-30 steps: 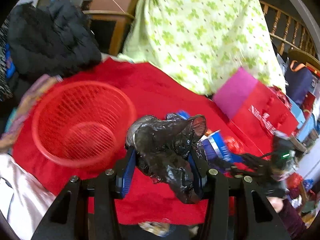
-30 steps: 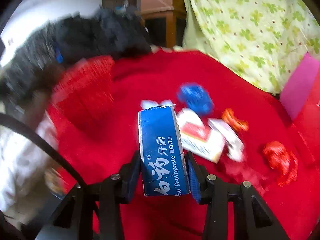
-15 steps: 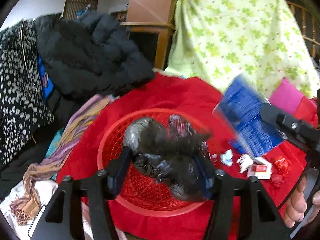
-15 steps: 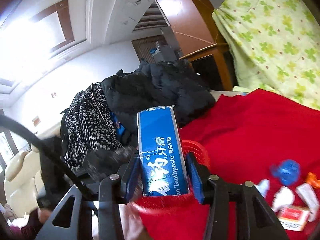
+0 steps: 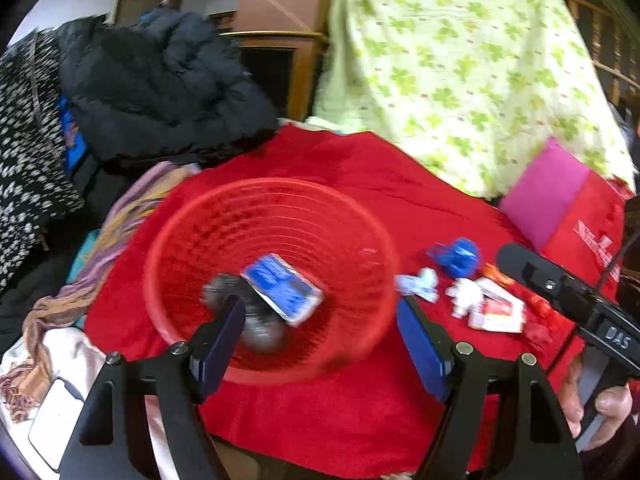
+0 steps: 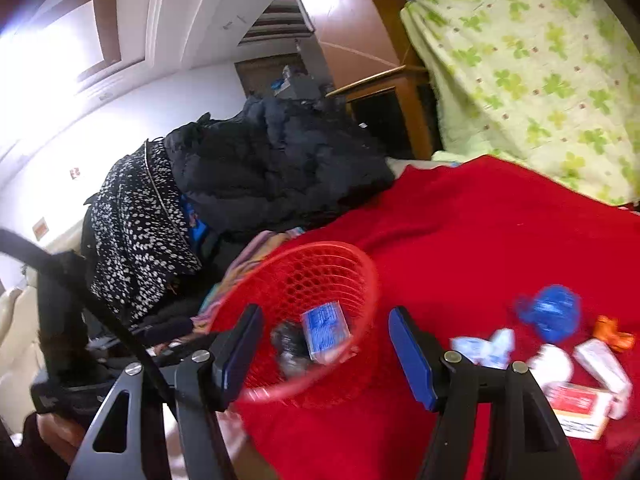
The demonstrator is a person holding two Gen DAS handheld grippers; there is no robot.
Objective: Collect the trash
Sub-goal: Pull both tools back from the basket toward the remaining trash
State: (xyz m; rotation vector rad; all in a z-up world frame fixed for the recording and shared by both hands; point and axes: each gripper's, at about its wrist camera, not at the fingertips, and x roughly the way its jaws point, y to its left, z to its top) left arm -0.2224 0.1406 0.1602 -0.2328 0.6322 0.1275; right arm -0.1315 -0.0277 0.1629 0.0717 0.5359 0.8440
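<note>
A red mesh basket [image 5: 352,220] [image 6: 364,268] stands on the red cloth. Inside it lie the blue toothpaste box [image 5: 282,288] [image 6: 325,330] and the crumpled black plastic bag [image 5: 260,326] [image 6: 288,346]. My left gripper [image 5: 322,334] hovers over the basket's near rim, its jaws opening, nothing between the blue pads. My right gripper [image 6: 326,350] is above the basket's near side, jaws also opening and holding nothing. More trash lies right of the basket: a blue wrapper [image 5: 458,256] [image 6: 550,314], white scraps [image 5: 418,282], a red-and-white box [image 5: 498,314] [image 6: 576,406], an orange wrapper [image 6: 612,334].
Dark coats [image 5: 160,88] and a striped scarf [image 5: 116,232] are piled left of the basket. A green-patterned cloth [image 5: 460,72] covers furniture behind. A red and pink bag [image 5: 560,208] stands at the right. A phone [image 5: 56,416] lies at the lower left.
Both grippers carried their loads over the basket and opened. The black bag and the toothpaste box dropped out of the jaws into the basket.
</note>
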